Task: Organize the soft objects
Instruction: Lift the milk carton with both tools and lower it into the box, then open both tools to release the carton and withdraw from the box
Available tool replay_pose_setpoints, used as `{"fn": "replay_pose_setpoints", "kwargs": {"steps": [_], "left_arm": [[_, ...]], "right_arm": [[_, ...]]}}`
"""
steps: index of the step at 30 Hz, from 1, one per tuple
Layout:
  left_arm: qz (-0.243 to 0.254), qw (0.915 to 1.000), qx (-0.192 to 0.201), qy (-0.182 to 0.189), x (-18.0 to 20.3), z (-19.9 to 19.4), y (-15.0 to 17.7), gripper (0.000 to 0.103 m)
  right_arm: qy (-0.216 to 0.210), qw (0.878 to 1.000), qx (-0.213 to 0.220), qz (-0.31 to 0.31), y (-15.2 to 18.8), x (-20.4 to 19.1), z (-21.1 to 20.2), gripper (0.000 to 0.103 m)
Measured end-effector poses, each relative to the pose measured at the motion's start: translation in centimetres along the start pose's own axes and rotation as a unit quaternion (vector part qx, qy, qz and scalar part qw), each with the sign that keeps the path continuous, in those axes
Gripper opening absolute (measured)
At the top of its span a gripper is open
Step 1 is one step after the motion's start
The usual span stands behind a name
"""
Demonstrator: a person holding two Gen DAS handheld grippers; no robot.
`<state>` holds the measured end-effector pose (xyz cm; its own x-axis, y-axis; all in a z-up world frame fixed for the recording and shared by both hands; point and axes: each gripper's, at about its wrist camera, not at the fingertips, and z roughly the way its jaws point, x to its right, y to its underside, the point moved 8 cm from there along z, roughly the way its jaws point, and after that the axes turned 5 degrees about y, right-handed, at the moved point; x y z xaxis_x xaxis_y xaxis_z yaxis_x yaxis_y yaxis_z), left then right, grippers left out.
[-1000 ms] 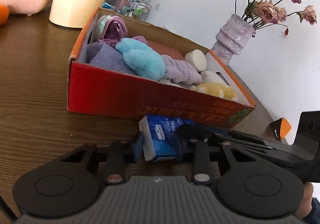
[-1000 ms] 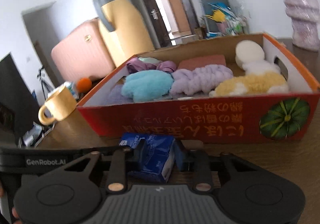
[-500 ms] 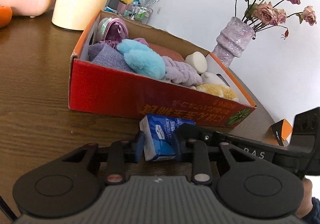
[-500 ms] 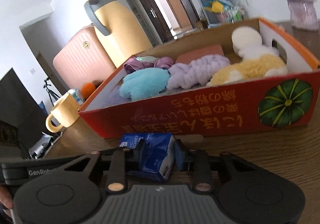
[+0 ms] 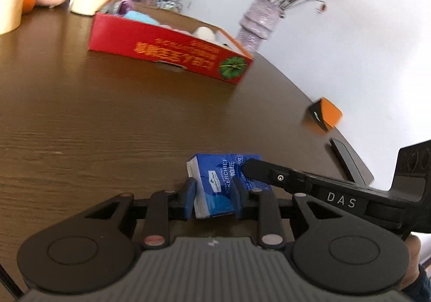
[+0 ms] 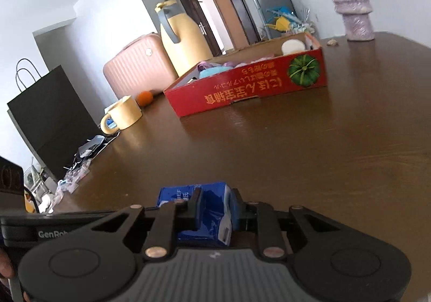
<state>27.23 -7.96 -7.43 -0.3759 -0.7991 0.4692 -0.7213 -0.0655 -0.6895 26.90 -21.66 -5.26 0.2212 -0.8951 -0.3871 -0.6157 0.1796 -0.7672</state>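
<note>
Left wrist view: left gripper (image 5: 214,198) clamps the blue tissue pack (image 5: 225,185) between its fingers, above the brown table (image 5: 107,119) and well apart from the red box (image 5: 172,50). The right gripper's finger (image 5: 272,171) lies across the pack's right side. Only this view shows the orange-and-black cube (image 5: 322,116) to the box's right.

Right wrist view: right gripper (image 6: 215,209) also pinches the tissue pack (image 6: 207,211). The red box (image 6: 250,85) holds soft items. Only here, left of the box: yellow mug (image 6: 124,116), orange (image 6: 144,98), pink suitcase (image 6: 137,67).
</note>
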Motion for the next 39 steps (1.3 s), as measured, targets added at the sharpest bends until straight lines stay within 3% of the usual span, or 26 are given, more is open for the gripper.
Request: {"fn": "replay_pose_setpoints", "kwargs": {"steps": [7,11,16,19,22,26,29,33,35,39], "left_arm": [[0.025,0.9995,0.017,0.013,2.6,-0.7,-0.7,0.028],[0.034,0.9989,0.028,0.015,3.6,0.2,-3.5,0.028],[0.066,0.9952,0.067,0.028,4.8,2.9,-12.6,0.028],[0.083,0.9929,0.084,0.016,4.7,6.2,-19.5,0.028],[0.068,0.9953,0.069,0.006,3.1,11.0,-25.1,0.028],[0.034,0.9987,0.036,0.015,-0.1,18.1,-29.7,0.028],[-0.001,0.9997,0.014,0.021,-2.7,23.1,-31.1,0.027],[-0.025,0.9987,-0.044,-0.009,-5.5,28.2,-30.6,0.024],[-0.031,0.9978,-0.058,-0.006,-5.8,28.4,-30.9,0.02],[0.007,0.9969,-0.07,-0.035,-5.6,28.6,-30.8,0.02]], "right_arm": [[0.004,0.999,0.038,0.014,-1.0,0.8,-2.8,0.02],[0.003,0.998,0.055,0.013,-3.8,1.5,-2.7,0.02],[0.005,0.995,0.097,-0.019,-13.3,2.7,-0.8,0.02],[0.001,0.996,0.092,-0.01,-20.1,4.5,3.0,0.02],[0.006,0.998,0.069,-0.006,-25.4,6.4,8.2,0.02],[0.042,0.998,0.031,-0.03,-30.1,9.4,15.3,0.02],[0.075,0.996,0.009,-0.054,-31.5,11.1,20.0,0.02],[0.13,0.986,-0.042,-0.09,-30.7,12.7,25.8,0.015],[0.157,0.979,-0.059,-0.12,-29.8,13.2,27.4,0.009],[0.174,0.971,-0.064,-0.15,-29.5,12.7,28.1,0.005]]}}
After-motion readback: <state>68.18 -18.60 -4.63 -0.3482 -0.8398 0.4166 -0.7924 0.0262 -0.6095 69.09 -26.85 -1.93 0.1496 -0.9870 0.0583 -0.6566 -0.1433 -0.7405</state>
